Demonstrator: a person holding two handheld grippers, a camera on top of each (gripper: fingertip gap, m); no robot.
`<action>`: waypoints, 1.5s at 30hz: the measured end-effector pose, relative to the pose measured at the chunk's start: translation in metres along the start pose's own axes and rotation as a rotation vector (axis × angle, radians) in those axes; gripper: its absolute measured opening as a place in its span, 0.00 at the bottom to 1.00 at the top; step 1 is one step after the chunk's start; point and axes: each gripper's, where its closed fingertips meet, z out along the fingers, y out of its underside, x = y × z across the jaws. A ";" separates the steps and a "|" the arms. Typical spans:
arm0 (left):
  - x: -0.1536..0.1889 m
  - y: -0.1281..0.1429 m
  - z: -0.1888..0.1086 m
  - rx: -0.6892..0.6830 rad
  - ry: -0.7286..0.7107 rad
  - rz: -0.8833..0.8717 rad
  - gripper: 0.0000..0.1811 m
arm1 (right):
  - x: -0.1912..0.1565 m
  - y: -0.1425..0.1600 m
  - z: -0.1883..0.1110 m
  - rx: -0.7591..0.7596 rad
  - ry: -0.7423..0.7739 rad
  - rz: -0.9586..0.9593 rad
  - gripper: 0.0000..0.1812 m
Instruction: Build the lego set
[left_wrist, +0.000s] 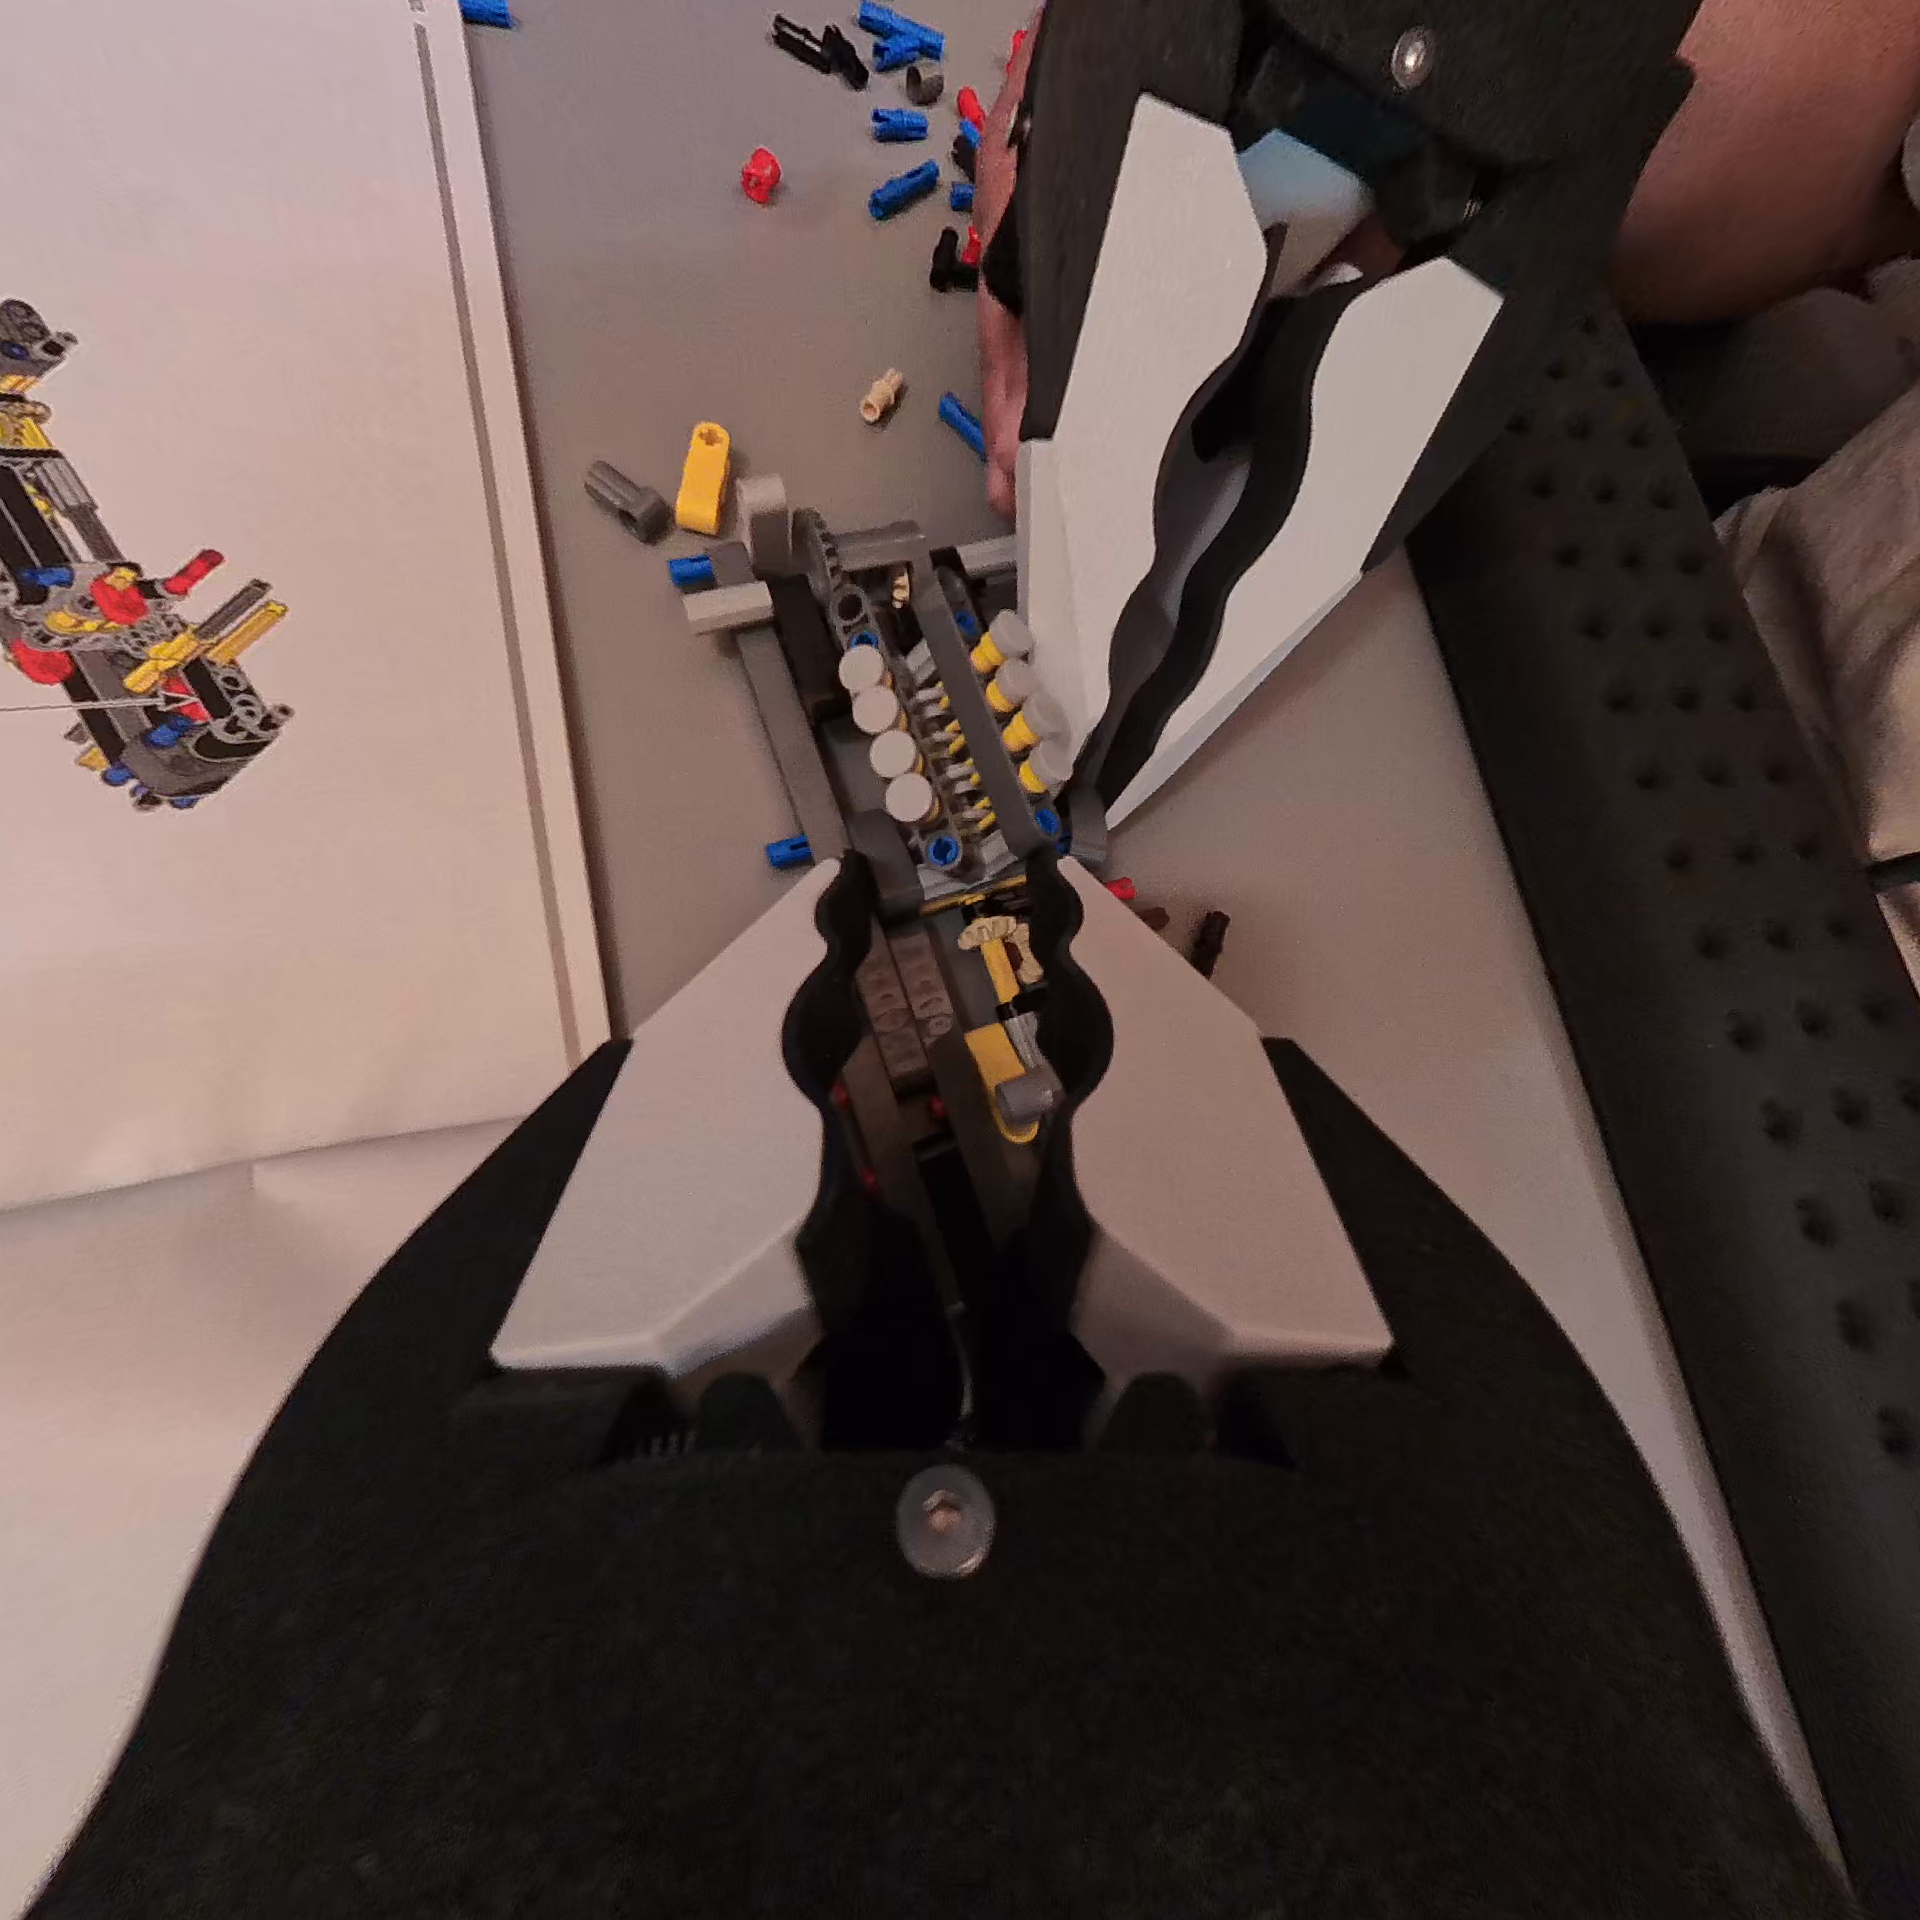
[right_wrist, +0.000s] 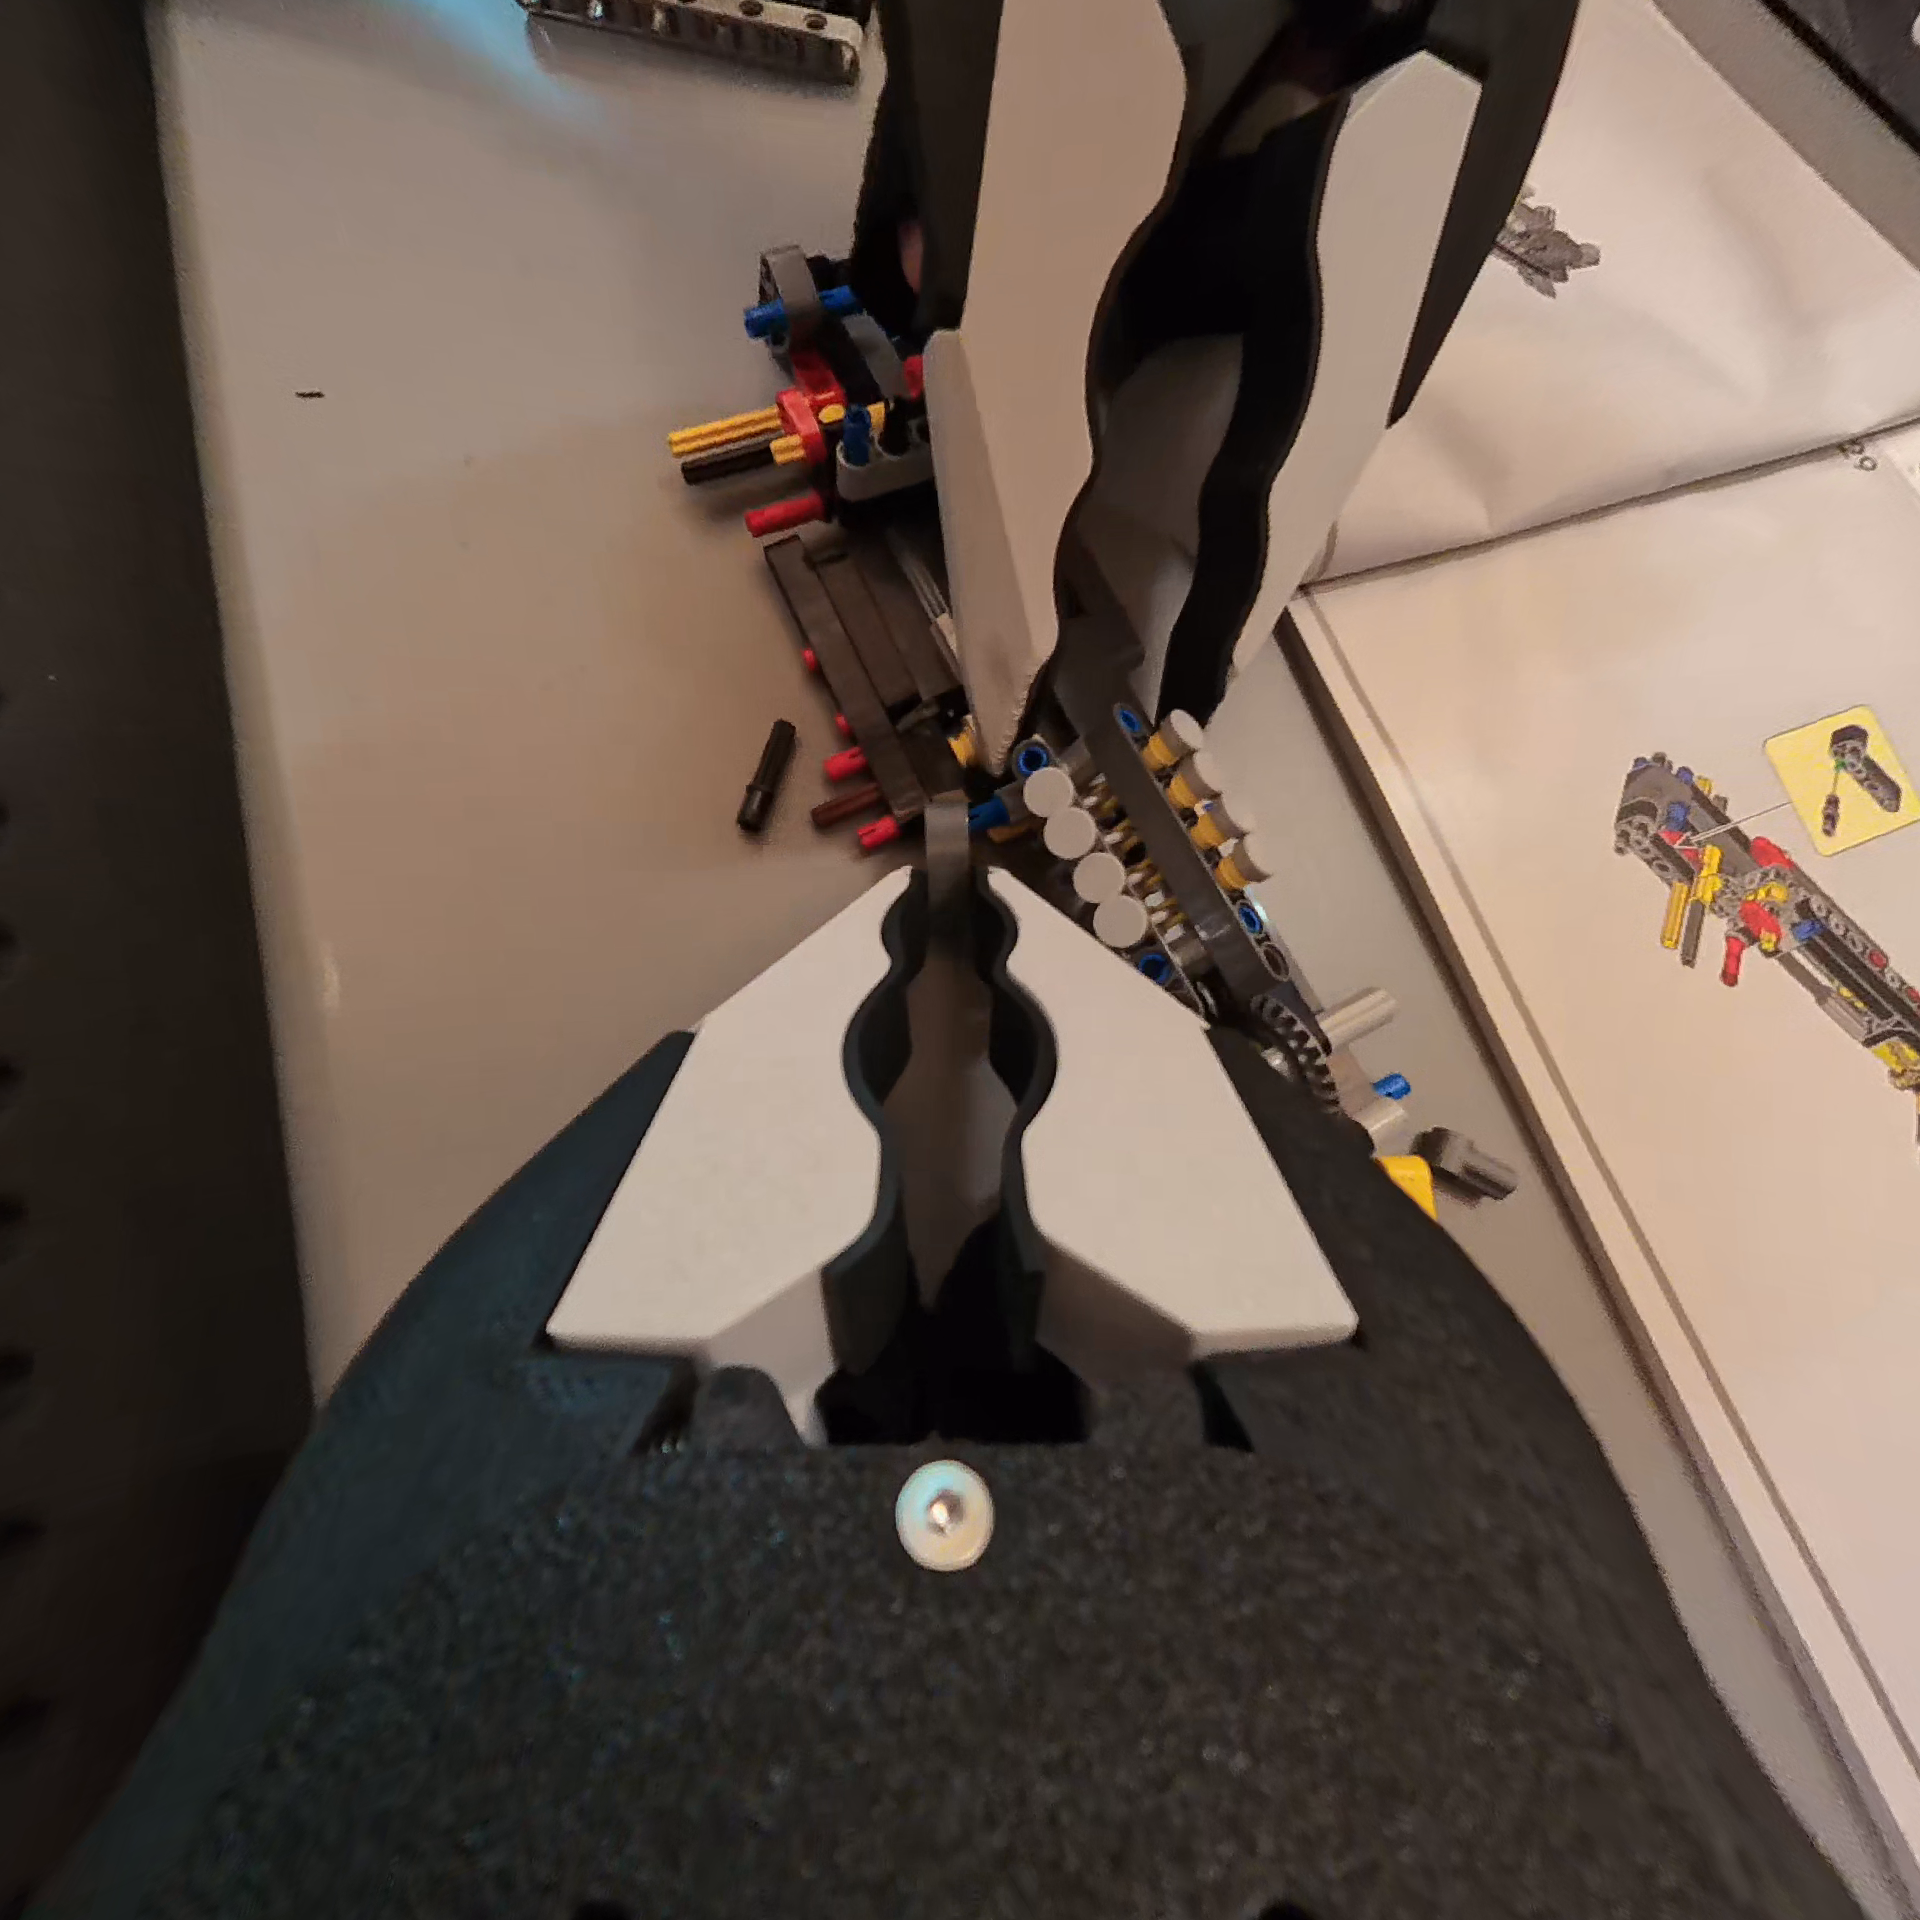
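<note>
Alignment governs the coming move. We see the lego assembly (left_wrist: 914, 727) lying flat on the grey counter (left_wrist: 644, 312), its long axis running straight away from the left tool (left_wrist: 945, 883), whose two fingers are clamped on the near end of the chassis. The right tool (right_wrist: 951, 883) comes in from the opposite side, closed on a dark grey beam (right_wrist: 945, 842) that it carries at its tips. In the right wrist view the beam's free end sits just beside the assembly's flank, next to a blue pin (right_wrist: 992, 816) by the row of pale cylinder caps (right_wrist: 1081, 857). We cannot tell whether beam and pin are touching.

We judge the beam's long axis to lie across the chassis axis, so any push by the right tool would load the model sideways against the left tool's grip. The instruction booklet (right_wrist: 1662, 935) lies open beside the model; loose pins (left_wrist: 904, 125) lie scattered beyond it.
</note>
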 end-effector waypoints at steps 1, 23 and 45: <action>0.000 0.000 0.000 0.006 0.005 -0.003 0.16 | 0.000 0.000 0.000 -0.006 0.000 0.004 0.04; 0.010 0.012 -0.001 -0.192 -0.278 0.185 0.29 | 0.005 0.004 -0.004 -0.057 0.115 -0.009 0.05; 0.001 0.001 0.013 -0.125 -0.575 -0.089 0.31 | 0.007 0.002 -0.005 -0.051 -0.053 -0.107 0.05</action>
